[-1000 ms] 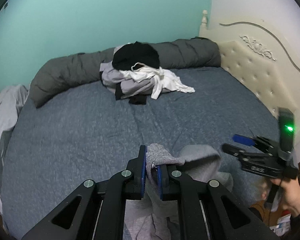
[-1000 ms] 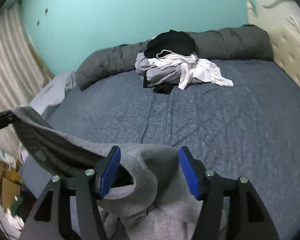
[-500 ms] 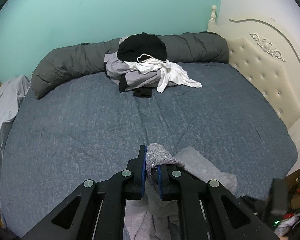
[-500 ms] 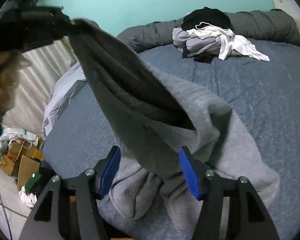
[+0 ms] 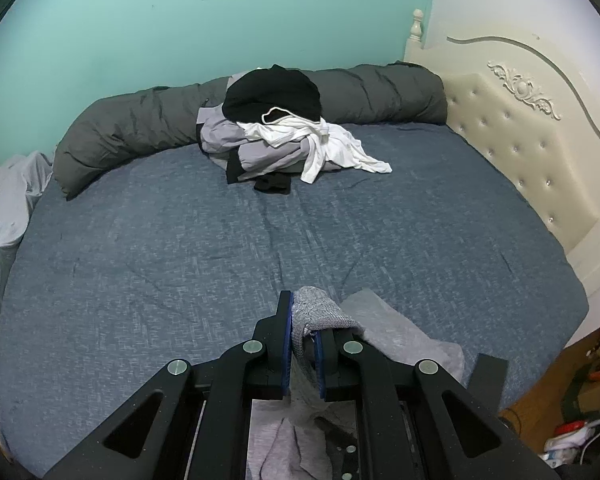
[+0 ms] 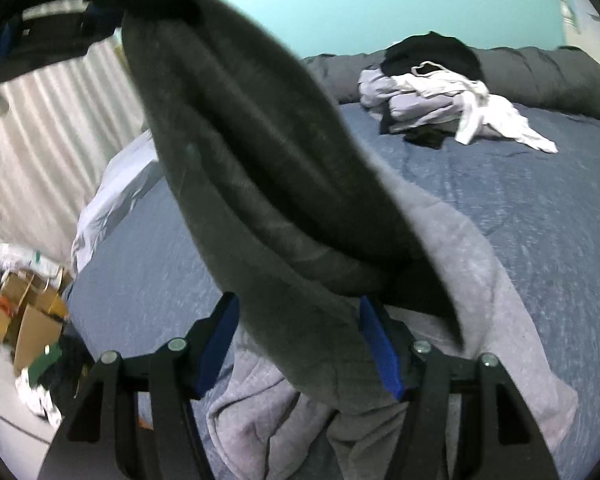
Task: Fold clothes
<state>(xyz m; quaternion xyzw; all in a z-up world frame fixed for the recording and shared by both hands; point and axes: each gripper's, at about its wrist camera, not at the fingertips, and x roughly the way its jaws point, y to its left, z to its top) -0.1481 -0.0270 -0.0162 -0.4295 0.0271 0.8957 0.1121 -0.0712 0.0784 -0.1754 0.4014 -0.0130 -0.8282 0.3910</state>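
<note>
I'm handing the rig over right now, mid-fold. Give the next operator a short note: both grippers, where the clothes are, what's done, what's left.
Left gripper: shut on the grey garment's edge, holding it lifted.
Right gripper: jaws just closing around a hanging fold of it; firm pinch not confirmed.
Rest of the garment drapes onto the blue bedspread.
Unfolded pile sits by the dark rolled duvet.
Done: garment picked up. Left: secure right grip, spread, fold, then the pile.

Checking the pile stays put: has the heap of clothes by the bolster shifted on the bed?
No. The clothes heap lies against the grey bolster as before.
</note>
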